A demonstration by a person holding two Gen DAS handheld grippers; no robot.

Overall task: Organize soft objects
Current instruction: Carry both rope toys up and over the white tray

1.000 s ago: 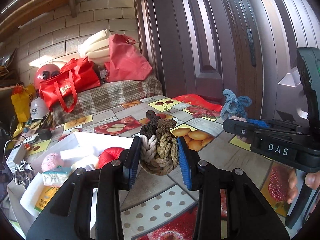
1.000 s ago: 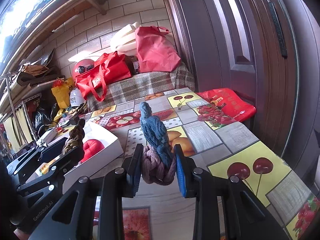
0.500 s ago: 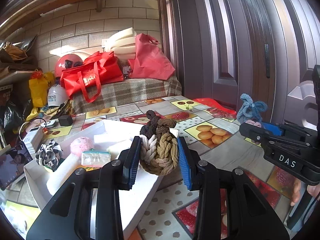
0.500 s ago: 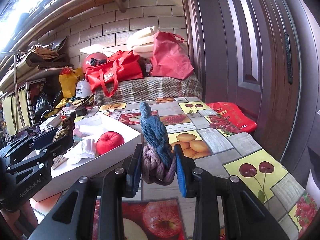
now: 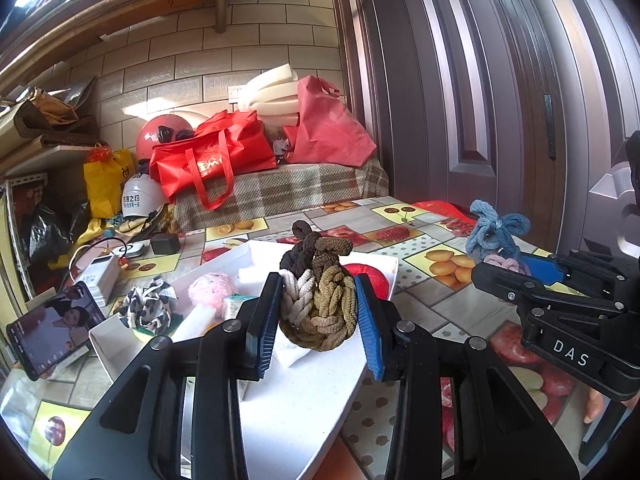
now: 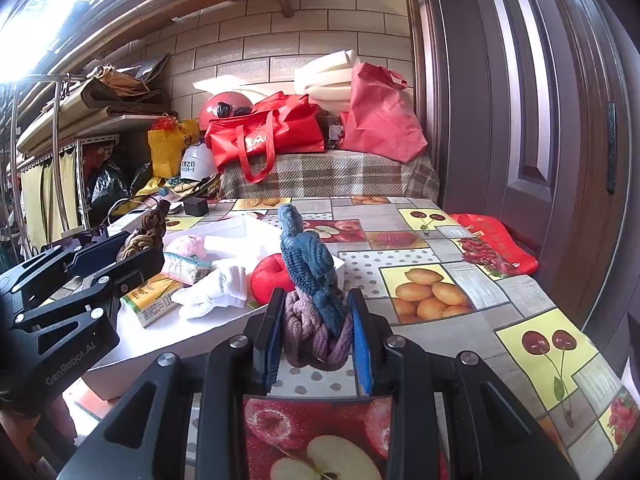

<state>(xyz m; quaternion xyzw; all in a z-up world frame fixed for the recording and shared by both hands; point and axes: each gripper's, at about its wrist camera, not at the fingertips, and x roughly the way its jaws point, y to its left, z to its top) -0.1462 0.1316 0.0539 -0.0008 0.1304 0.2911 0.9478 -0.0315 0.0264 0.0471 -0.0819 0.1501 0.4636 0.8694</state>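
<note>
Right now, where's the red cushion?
In the white box, at its far right corner, beside the white glove: the red cushion shows left of centre in the right wrist view, behind the right gripper's braided bundle.

The table (image 6: 460, 240) wears a patchwork oilcloth printed with cherries, oranges, apples and strawberries. A white tray (image 5: 320, 412) sits on its left part. Beside the tray's left edge lie a phone (image 5: 48, 338) with its screen lit, a white power bank (image 5: 98, 280) and a small black adapter (image 5: 165, 243). A red bag (image 6: 494, 242) lies at the right edge by the door.
</note>
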